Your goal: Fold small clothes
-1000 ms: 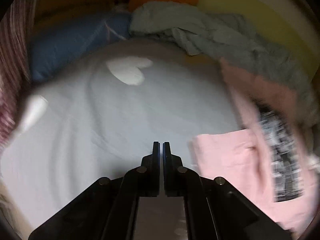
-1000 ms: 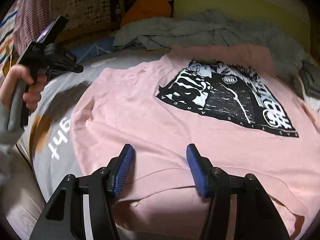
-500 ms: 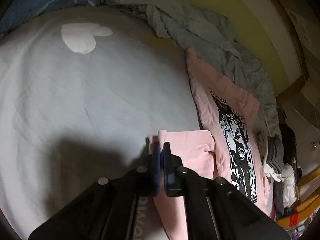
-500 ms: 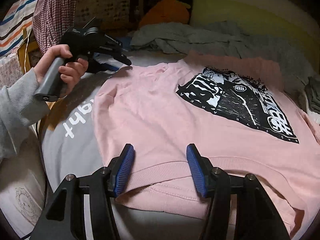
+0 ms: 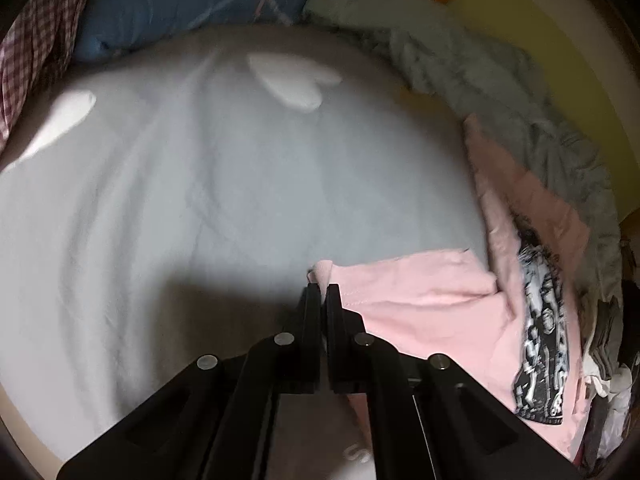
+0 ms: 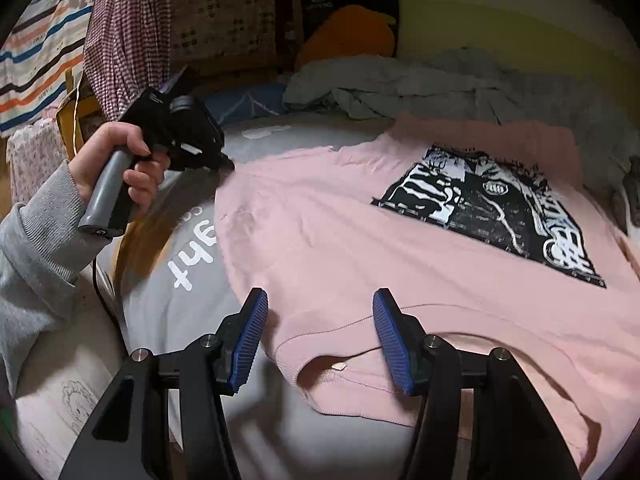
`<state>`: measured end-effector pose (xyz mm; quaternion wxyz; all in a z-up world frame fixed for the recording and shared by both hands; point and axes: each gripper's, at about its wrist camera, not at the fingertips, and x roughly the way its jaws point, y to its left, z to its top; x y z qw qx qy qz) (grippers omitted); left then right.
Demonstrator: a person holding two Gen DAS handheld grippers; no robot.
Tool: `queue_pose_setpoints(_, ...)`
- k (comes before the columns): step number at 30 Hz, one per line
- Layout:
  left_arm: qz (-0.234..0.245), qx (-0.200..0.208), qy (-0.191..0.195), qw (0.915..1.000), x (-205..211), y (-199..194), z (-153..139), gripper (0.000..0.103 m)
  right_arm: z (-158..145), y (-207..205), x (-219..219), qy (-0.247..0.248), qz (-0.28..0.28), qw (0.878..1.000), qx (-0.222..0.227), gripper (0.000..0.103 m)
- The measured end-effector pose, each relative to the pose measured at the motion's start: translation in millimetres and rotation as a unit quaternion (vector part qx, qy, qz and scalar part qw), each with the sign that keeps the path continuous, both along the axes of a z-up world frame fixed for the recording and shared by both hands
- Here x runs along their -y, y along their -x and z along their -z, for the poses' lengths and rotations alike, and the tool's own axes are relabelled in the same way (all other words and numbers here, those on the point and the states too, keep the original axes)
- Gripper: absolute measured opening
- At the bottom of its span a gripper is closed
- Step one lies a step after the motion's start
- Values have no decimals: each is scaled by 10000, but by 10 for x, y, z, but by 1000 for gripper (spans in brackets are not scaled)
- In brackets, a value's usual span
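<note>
- Left wrist view: the left gripper (image 5: 322, 290) is pinching a corner of the pink T-shirt (image 5: 432, 300), its black fingers pressed together on a small tuft of fabric sticking up just past the tips.
- Right wrist view: the right gripper (image 6: 320, 322) is hovering with its blue-padded fingers (image 6: 252, 336) spread wide over the shirt's ribbed hem, gripping nothing.
- The pink T-shirt (image 6: 340, 240) is lying flat, printed side up, across a grey bedsheet (image 5: 200, 200), its black-and-white graphic (image 6: 492, 208) facing the camera upside down.
- On the far left, the person's left hand (image 6: 116, 160), in a grey sleeve (image 6: 36, 264), is holding the left gripper's handle at the shirt's far corner.
- White lettering (image 6: 188, 256) and a white heart (image 5: 292, 80) are showing on the sheet beside the shirt.
- Behind the shirt, a crumpled grey-green garment (image 6: 400, 88) is lying against a yellow cushion (image 6: 500, 20), with an orange object (image 6: 348, 32) and a blue pillow (image 5: 180, 8) nearby.
- A checked cloth (image 6: 128, 28) and a striped fabric (image 6: 36, 56) are hanging at the left edge.
</note>
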<state>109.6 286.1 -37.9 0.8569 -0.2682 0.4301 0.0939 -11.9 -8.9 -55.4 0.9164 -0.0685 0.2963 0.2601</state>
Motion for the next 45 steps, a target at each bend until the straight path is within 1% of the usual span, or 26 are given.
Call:
queue_pose_setpoints(2,187,531,-77,9984,112,88,-182,1,-25,-21,32,-7,105,9999,44,57)
queue_pose_setpoints(4,880,1038,-186,9905,322,151,-410,1,-78,-22,105,-67,282,9995,149,57)
queue_pose_setpoints(6,1814,1567,-235,9706,674,312,-641,1,-183,-42,243,-118,577,9977,336,57)
queue_pose_setpoints(7,2237,1737,-269,9587,861,397,-711,1,-229,-59,315,-152,694,9967,395,57)
queue_pose_setpoints(8,2741,1862,-324,9429,1099,488,-751,1,-300,-92,425,-202,862,9950,456,57)
queue_pose_setpoints(10,3490,1746,-414,9198,1550,587,-671,2,-395,-148,615,-248,1149,9917,528,57)
queue_pose_setpoints(12,4061,1132,-396,9059,1968,586,-380,2,-451,-198,825,-301,1488,9866,599,57)
queue_pose_setpoints(14,4249,547,-585,9017,2212,551,-86,2,-463,-267,999,-312,1784,9820,537,57)
queue_pose_setpoints(15,4286,386,-651,9003,2267,536,-1,2,-466,-287,1058,-342,1864,9805,511,57)
queue_pose_setpoints(16,4328,311,-677,8984,2290,527,39,5,-467,-311,1123,-393,1928,9793,469,57)
queue_pose_setpoints(17,4358,320,-683,8969,2288,525,30,10,-465,-332,1160,-429,1948,9790,421,57)
queue_pose_setpoints(18,4381,363,-589,8962,2258,523,-14,25,-464,-354,1185,-452,1952,9790,378,57)
queue_pose_setpoints(19,4353,468,-480,8978,2191,530,-85,44,-459,-368,1201,-467,1957,9789,362,57)
queue_pose_setpoints(20,4277,677,-372,9006,2119,548,-172,50,-446,-374,1209,-474,1955,9789,352,57)
queue_pose_setpoints(22,4123,1018,-317,9048,2006,584,-336,53,-411,-382,1199,-486,1904,9801,292,57)
queue_pose_setpoints(24,3760,1242,-358,9176,1863,542,-452,57,-368,-389,1154,-545,1802,9820,171,57)
queue_pose_setpoints(25,3502,1287,-344,9271,1751,508,-489,59,-338,-386,1135,-616,1721,9831,87,57)
queue_pose_setpoints(28,2764,1079,-67,9550,1365,294,-426,59,-233,-426,1062,-1077,1276,9852,-374,57)
queue_pose_setpoints(30,2408,809,108,9671,1145,185,-323,58,-164,-462,969,-1311,967,9851,-549,51)
queue_pose_setpoints(32,2180,538,169,9743,1014,98,-223,58,-110,-527,817,-1314,722,9867,-624,46)
queue_pose_setpoints(35,2113,298,142,9769,946,72,-154,58,-37,-660,610,-1333,360,9866,-866,38)
queue_pose_setpoints(39,2283,-76,-91,9735,1072,81,-41,58,111,-797,371,-1222,258,9850,-1193,30)
queue_pose_setpoints(41,2276,-247,-268,9731,1114,91,13,58,155,-787,299,-914,425,9884,-1135,7)
queue_pose_setpoints(42,2246,-222,-375,9735,1130,95,5,58,147,-765,298,-900,460,9888,-1099,3)
queue_pose_setpoints(44,2197,-38,-480,9744,1141,93,-50,58,86,-682,358,-1075,487,9881,-984,3)
queue_pose_setpoints(45,2182,118,-430,9749,1125,77,-94,58,41,-618,399,-1119,518,9885,-879,3)
